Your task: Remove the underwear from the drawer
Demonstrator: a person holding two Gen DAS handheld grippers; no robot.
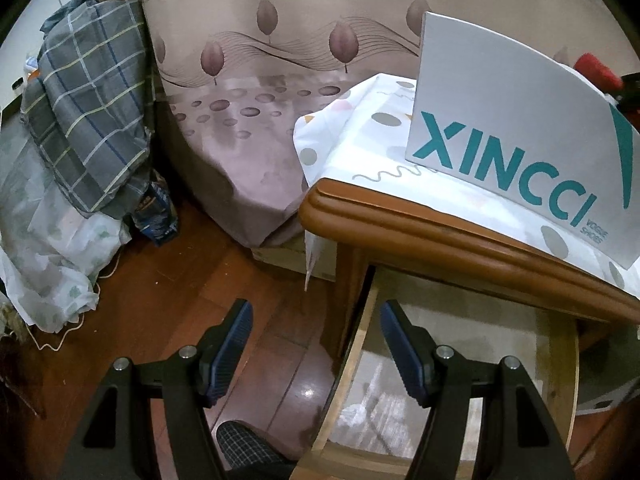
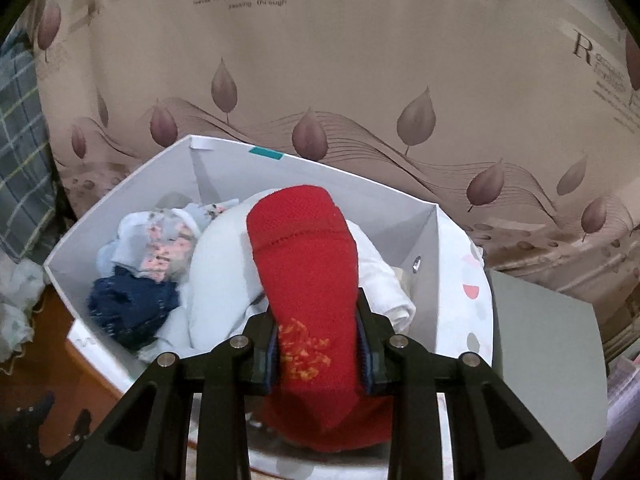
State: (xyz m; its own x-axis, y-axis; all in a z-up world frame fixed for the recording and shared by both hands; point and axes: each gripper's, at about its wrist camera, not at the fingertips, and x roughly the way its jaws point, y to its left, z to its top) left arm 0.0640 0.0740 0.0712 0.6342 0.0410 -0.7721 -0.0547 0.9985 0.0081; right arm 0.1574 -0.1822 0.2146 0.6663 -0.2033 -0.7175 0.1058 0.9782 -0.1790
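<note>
Right wrist view. Your right gripper [image 2: 318, 350] is clamped on a red knitted garment with an orange-yellow motif [image 2: 308, 264], the blue pads pressing its lower part from both sides. The free end stands out ahead of the jaws, above the open white cardboard box [image 2: 424, 236]. This is the task's item: it is out of the drawer and held over the box, presumably so that it can be let go among the pieces already lying there, namely a pale floral bundle [image 2: 168, 240], a dark blue bundle [image 2: 132, 308] and white folded cloth [image 2: 224, 276]. A loose grey-white panel [image 2: 548, 360], possibly the box lid, lies just beside the box on the right.

Left wrist view. Your left gripper [image 1: 316, 354] stands open with nothing between its ribbed blue pads [image 1: 232, 352]. It hangs at the left edge of the pulled-out pale wooden drawer [image 1: 360, 344], whose visible floor looks bare. Above the drawer runs the brown rounded edge of the wooden cabinet top [image 1: 440, 236], covered by a white dotted cloth [image 1: 352, 136] on which the same box rests, its side printed XINCCI. Beyond it is a bed in leaf-printed mauve sheeting [image 1: 248, 120]. The idle left hand is likely parked here to reach into, or push shut, the drawer.
</note>
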